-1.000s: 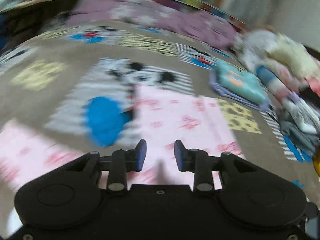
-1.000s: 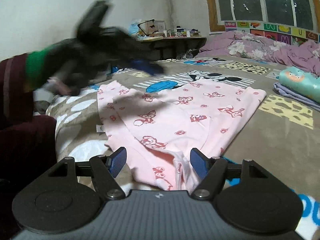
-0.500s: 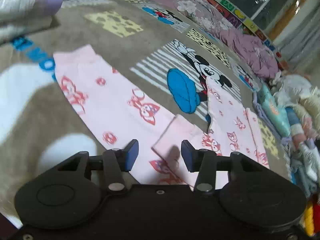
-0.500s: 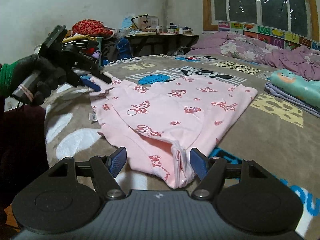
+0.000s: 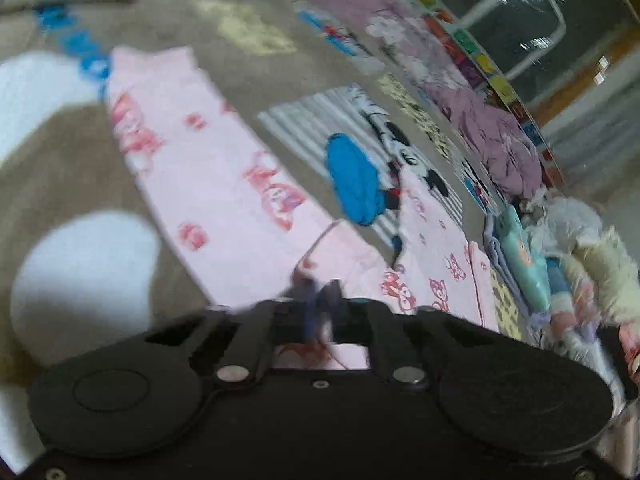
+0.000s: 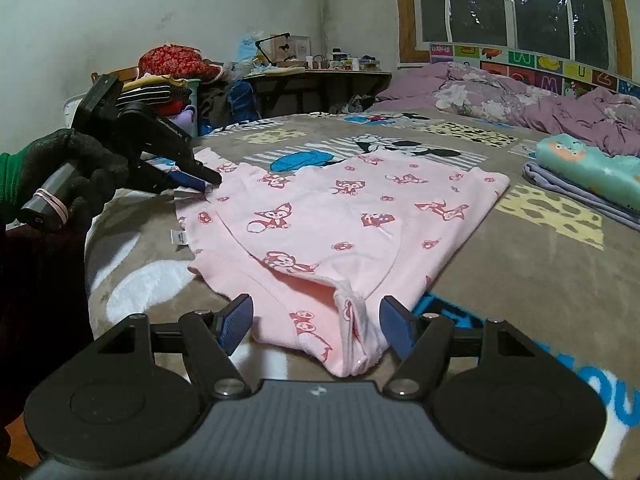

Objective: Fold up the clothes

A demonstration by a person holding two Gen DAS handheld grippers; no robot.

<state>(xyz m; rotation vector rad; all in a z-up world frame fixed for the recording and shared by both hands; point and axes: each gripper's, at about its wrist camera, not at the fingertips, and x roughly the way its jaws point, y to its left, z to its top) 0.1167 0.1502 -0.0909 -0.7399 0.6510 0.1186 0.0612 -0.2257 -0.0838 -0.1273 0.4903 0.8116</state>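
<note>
We see the left gripper (image 6: 202, 184) pinching a sleeve cuff (image 5: 336, 248) of the pink fox-print pajama top (image 6: 344, 216); the right gripper (image 6: 316, 326) spread wide around its near hem.

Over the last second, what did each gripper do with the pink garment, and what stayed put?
The left gripper swept down to the pink garment's sleeve cuff and its jaws closed on it; they were open half a second ago. The right gripper stayed open, straddling the near edge. The folded teal pile has not moved.
</note>
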